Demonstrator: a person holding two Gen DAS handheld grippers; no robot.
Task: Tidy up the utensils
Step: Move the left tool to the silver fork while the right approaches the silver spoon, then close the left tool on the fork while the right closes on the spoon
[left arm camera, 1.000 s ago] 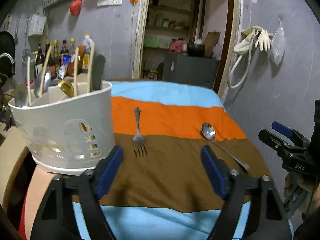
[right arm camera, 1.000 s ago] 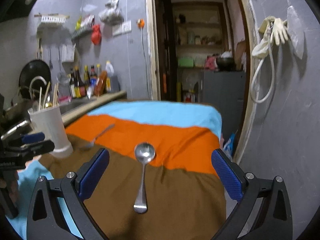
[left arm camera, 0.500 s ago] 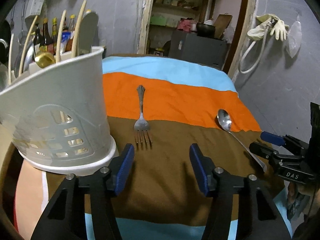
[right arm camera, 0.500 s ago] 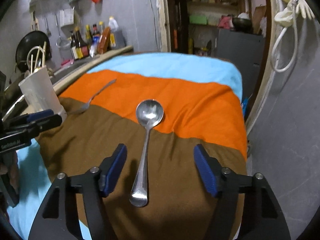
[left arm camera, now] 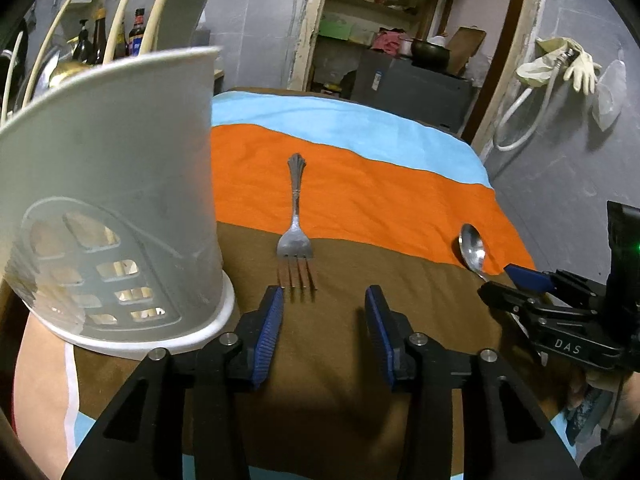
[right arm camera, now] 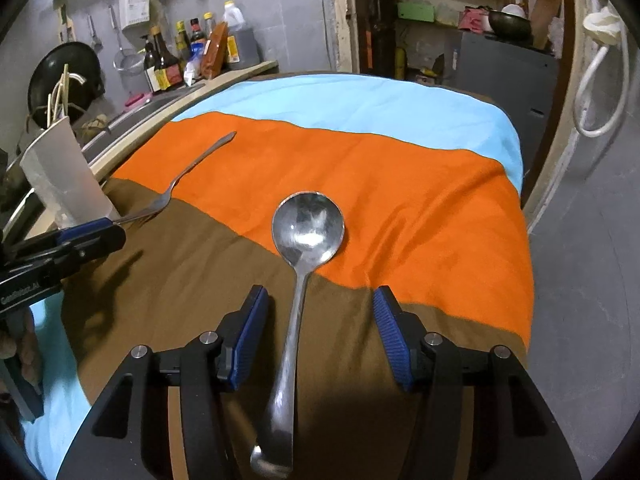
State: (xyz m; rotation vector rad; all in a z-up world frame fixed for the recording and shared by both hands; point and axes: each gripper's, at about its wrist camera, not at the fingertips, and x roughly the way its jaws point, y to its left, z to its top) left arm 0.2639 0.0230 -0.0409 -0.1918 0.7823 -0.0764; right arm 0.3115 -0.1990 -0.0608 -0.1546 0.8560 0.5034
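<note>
A steel fork [left arm camera: 295, 236] lies on the striped cloth, tines toward me. My left gripper [left arm camera: 324, 300] is open and empty, its fingertips just short of the tines. A steel spoon [right arm camera: 298, 280] lies on the cloth, bowl away from me, and it also shows in the left wrist view [left arm camera: 472, 250]. My right gripper [right arm camera: 320, 300] is open and straddles the spoon's handle without touching it. A white utensil holder [left arm camera: 116, 208] with several utensils stands left of the fork, and it also shows in the right wrist view [right arm camera: 60, 176].
The cloth [right arm camera: 360, 168] has blue, orange and brown bands and drops off at the right edge. A counter with bottles [right arm camera: 188, 52] and a black pan [right arm camera: 68, 76] runs along the left wall. A doorway and shelves lie behind the table.
Both grippers have moved forward and lower and have narrowed. The left one now sits at the fork's tines. The right one now has the spoon's handle between its fingers.
</note>
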